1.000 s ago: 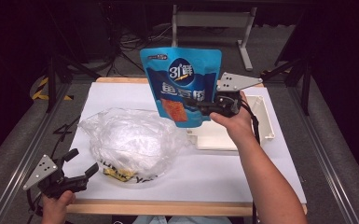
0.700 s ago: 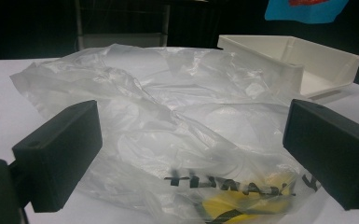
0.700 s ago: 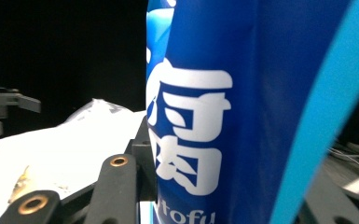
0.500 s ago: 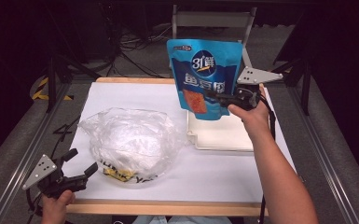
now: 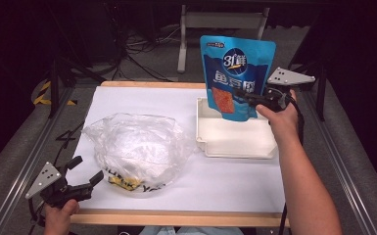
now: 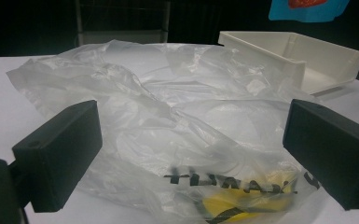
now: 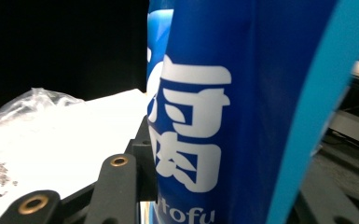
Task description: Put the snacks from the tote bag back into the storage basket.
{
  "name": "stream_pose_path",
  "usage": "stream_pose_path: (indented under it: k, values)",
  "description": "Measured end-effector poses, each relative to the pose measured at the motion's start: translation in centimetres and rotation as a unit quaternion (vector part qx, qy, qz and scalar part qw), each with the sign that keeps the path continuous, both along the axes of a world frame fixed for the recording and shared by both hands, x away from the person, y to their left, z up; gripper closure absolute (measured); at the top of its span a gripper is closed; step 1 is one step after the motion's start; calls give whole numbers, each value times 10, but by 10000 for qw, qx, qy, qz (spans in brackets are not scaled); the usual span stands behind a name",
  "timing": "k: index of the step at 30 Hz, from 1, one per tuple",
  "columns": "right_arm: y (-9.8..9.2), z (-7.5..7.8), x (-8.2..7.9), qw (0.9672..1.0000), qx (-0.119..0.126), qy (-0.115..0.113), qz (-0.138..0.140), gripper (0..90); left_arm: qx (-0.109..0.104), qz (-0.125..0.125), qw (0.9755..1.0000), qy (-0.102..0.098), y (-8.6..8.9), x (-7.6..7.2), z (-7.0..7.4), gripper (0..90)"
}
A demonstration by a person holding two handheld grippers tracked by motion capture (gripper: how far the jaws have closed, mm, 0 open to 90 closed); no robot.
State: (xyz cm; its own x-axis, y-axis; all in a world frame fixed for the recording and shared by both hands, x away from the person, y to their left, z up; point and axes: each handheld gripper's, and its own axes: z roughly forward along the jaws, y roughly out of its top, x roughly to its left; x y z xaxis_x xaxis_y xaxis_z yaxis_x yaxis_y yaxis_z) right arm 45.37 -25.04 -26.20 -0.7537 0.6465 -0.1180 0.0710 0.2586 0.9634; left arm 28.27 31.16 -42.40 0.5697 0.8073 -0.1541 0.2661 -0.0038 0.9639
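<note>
Two tools are at work, and the change belongs to the right tool: over the last second it has carried the glossy blue stand-up snack pouch with white lettering away from above the crumpled clear plastic bag with yellow and black print and across to the shallow cream-white plastic tray. The pouch now hangs upright, its bottom edge over the tray's far end and seemingly just above the floor of it. My reading is that the carry is nearly finished and lowering and letting go are what remain.

The right tool's jaws are clamped on the pouch's lower part from its right side; in the right gripper view the blue film presses right up against the jaw hardware.

The left tool has not moved. It rests at the near left corner of the white desk, jaws spread wide and holding nothing, with the plastic bag just ahead of and between them.
</note>
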Motion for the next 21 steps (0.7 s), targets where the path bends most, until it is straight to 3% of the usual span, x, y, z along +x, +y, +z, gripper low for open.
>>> stream_pose_path:
  k: [7,21]
  values:
    - [-9,-12,5,9998,-53,71,-204,574,98,-27,9999,12,-1,0,0,53]
    - [-10,-59,14,9984,-117,439,-331,574,125,-47,9999,43,-2,0,0,53]
